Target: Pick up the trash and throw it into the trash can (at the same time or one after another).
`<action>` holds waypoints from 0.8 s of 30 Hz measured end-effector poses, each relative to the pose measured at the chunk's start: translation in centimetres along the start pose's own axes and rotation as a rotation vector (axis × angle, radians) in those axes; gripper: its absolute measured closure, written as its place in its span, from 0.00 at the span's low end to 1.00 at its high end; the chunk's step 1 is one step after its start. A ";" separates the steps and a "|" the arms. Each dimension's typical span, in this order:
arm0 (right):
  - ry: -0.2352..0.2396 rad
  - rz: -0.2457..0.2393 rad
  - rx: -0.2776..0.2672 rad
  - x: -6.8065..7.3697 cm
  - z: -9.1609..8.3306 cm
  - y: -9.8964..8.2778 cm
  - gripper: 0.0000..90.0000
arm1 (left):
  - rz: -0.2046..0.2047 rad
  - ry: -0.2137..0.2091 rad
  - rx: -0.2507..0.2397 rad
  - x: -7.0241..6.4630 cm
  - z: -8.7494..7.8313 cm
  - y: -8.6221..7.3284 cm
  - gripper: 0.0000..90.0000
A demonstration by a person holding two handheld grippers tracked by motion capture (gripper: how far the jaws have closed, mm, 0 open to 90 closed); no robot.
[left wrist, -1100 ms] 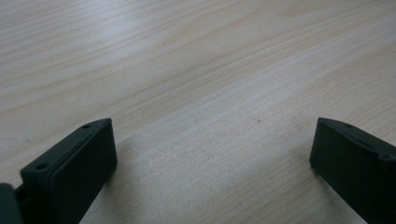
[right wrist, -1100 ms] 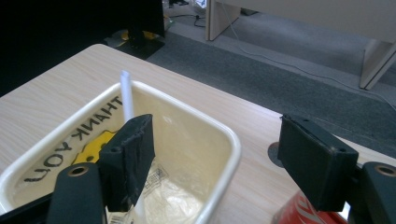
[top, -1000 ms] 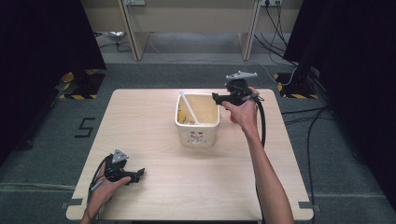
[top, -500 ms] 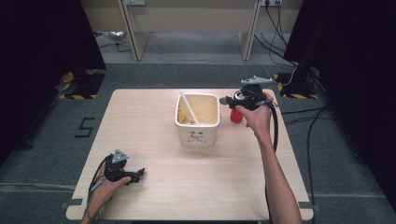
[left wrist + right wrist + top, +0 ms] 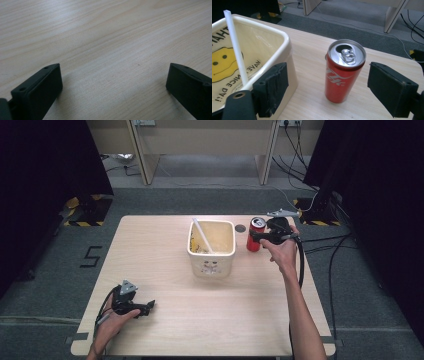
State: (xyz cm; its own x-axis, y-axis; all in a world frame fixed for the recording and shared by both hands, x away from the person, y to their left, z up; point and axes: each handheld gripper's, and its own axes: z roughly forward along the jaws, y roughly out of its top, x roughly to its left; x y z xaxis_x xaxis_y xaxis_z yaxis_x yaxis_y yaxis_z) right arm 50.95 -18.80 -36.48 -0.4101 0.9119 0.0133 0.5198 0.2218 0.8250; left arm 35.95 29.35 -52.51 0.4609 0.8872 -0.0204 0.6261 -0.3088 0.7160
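Since before, the right gripper point(image 5: 256, 236) has swung from the bin point(image 5: 211, 251) to the red can point(image 5: 344, 71); fingers just spreading wider, nothing grasped; left gripper point(image 5: 148, 307) released.

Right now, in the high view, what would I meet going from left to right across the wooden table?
Left gripper, black, in a hand → cream square plastic tub holding a white straw → red drink can, upright → right gripper, black, jaws open around the can.
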 end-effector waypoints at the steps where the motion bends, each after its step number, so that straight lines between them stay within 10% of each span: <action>1: -0.003 0.004 -0.002 -0.1 0.0 -0.2 0.19 | 0.000 0.000 0.000 0.0 0.0 0.0 0.00; 24: -0.007 0.027 0.012 -1.4 1.5 -2.7 0.18 | 0.000 0.001 -0.002 0.0 0.0 0.0 0.00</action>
State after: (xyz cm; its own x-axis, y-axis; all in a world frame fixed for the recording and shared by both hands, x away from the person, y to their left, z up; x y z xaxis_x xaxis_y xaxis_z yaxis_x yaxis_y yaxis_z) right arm 51.28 -20.16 -39.60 -0.3904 0.9201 0.0311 0.5393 0.2011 0.8178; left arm 35.95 29.34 -52.53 0.4601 0.8876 -0.0200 0.6249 -0.3077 0.7175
